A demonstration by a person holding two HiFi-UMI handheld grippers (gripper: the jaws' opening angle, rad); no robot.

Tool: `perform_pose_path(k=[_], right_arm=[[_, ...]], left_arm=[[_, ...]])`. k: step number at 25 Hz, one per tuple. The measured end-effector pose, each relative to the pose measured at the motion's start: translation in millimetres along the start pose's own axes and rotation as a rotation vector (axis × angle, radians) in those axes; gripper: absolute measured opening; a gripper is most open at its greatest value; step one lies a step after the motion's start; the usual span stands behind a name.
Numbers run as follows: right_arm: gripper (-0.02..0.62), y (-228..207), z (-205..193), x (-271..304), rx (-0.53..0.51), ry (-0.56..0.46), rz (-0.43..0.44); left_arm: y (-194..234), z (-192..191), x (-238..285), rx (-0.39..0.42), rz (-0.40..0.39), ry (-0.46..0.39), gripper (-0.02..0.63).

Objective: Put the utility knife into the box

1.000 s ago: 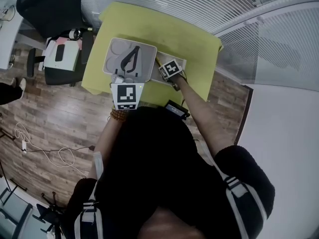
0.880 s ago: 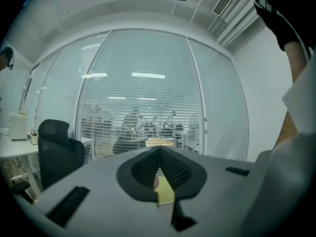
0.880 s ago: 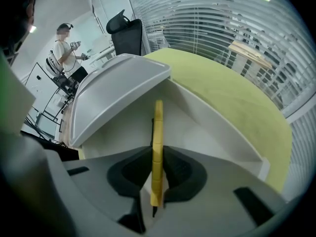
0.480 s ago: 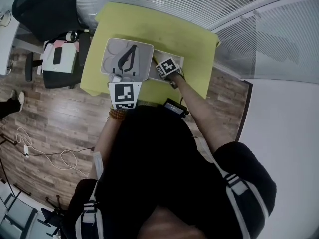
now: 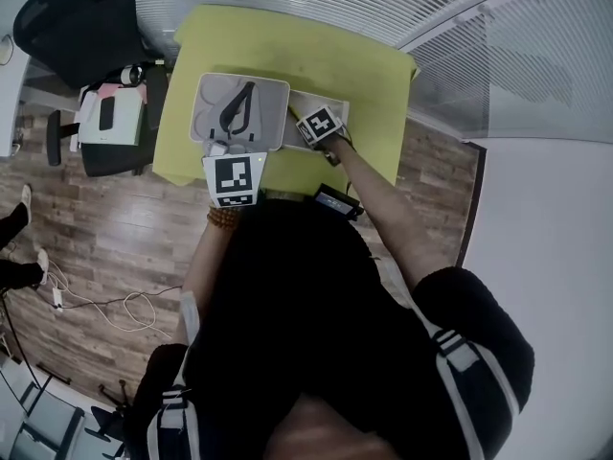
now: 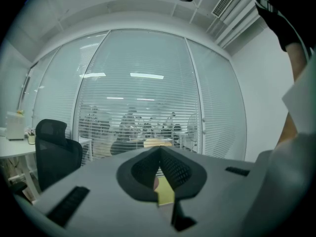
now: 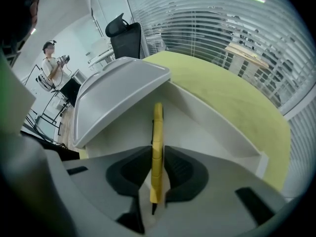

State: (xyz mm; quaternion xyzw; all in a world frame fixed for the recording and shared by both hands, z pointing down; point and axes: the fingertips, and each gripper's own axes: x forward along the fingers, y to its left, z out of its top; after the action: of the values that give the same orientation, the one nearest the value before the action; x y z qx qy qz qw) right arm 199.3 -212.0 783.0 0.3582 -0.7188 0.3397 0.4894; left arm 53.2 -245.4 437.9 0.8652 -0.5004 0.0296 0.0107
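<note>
- Pointing toward the window blinds (image 6: 138, 102), the left gripper (image 6: 159, 152) has its jaws pressed together, empty.
- Gray lid (image 7: 118, 90) stands raised at 9 o'clock of the white box (image 7: 217, 127).
- Right gripper (image 7: 157, 154) jaws clamp the yellow utility knife (image 7: 157, 127), which points to 12 o'clock over the box's open interior.
- Green surface (image 7: 237, 93) carries the box.

Bystander's leg (image 5: 11, 220) farther from table (image 5: 316, 56)

The person wears a black top (image 5: 287, 314) with white stripes (image 5: 450, 349) on the sleeves and a brown bead bracelet (image 5: 226, 220), while the grey left gripper (image 6: 159, 169) and right gripper (image 7: 157, 167) each have 2 black ribbed pads (image 7: 180, 170) and a white cube (image 5: 233, 178) with black square markers.
</note>
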Motion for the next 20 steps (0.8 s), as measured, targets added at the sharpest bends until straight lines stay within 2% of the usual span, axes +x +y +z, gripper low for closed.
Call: perform_pose_path(k=[3, 20], right_arm=[[0.089, -1, 1, -4, 0.009, -0.012, -0.003], [0.086, -11, 39, -64, 0.005, -0.194, 0.012]], left_arm=[[-2, -1, 0, -0.001, -0.012, 0.002, 0.011], [-19, 4, 13, 0.003, -0.058, -0.003, 0.011]])
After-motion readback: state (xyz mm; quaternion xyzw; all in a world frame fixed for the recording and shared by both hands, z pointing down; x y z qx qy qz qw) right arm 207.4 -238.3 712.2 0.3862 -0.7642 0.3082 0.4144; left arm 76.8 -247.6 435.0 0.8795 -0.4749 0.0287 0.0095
